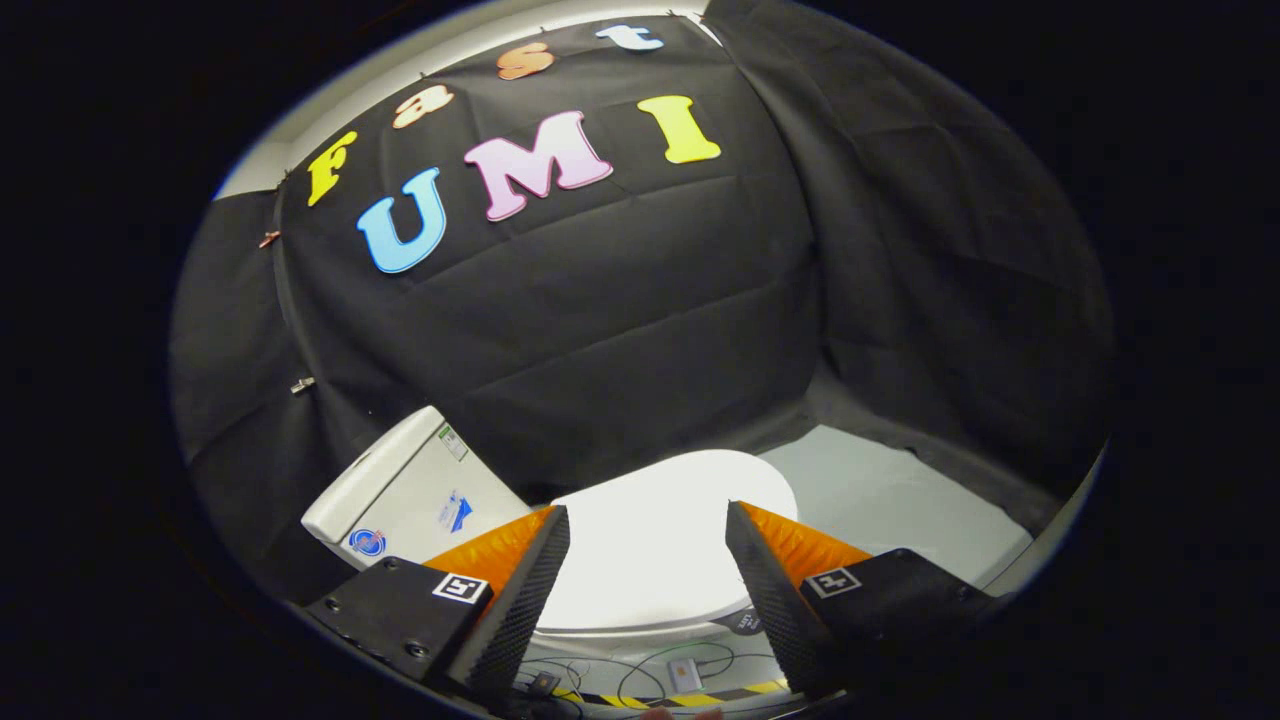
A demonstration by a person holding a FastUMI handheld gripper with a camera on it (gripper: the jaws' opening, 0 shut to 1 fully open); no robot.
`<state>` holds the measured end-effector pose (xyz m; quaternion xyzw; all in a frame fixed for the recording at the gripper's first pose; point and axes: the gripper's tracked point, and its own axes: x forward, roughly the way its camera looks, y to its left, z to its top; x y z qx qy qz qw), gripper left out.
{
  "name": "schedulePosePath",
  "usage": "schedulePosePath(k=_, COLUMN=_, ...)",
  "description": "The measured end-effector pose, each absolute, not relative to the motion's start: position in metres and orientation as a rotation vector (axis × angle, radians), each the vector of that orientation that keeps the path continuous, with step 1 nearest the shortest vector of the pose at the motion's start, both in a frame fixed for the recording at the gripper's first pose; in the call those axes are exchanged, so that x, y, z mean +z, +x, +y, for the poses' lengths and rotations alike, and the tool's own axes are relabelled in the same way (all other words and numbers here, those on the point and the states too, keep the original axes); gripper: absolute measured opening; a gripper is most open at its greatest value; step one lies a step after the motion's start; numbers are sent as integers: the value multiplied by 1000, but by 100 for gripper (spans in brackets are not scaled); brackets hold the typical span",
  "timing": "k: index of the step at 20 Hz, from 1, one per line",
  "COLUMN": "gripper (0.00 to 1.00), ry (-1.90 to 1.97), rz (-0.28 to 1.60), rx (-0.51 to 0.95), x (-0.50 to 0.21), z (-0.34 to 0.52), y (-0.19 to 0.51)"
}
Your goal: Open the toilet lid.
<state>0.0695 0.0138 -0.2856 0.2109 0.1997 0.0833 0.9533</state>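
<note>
Booth dim – toilet lid [655,545] overexposed, glaring white; fisheye bends edges.

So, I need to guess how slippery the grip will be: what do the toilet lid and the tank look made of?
Toilet lid: smooth, glossy white, probably hard plastic; it glares under the light. Tank: white, smooth, glazed ceramic or plastic, hard to tell; stickers lie flat on it. The gripper hovers open above the shut lid.

The claw [648,520] hangs spread above the shut toilet lid [660,540], nothing between; the tank [400,490] stands beside it. Open floor [890,500] lies beyond.
</note>
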Motion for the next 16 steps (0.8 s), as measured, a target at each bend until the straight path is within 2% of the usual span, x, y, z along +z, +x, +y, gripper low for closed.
schedulePosePath(k=9, gripper=99, ry=723, rz=595, rx=129, x=-385, z=-9, y=72)
schedulePosePath(k=16, gripper=99, ry=794, rz=746, rx=86, x=-457, z=-24, y=57)
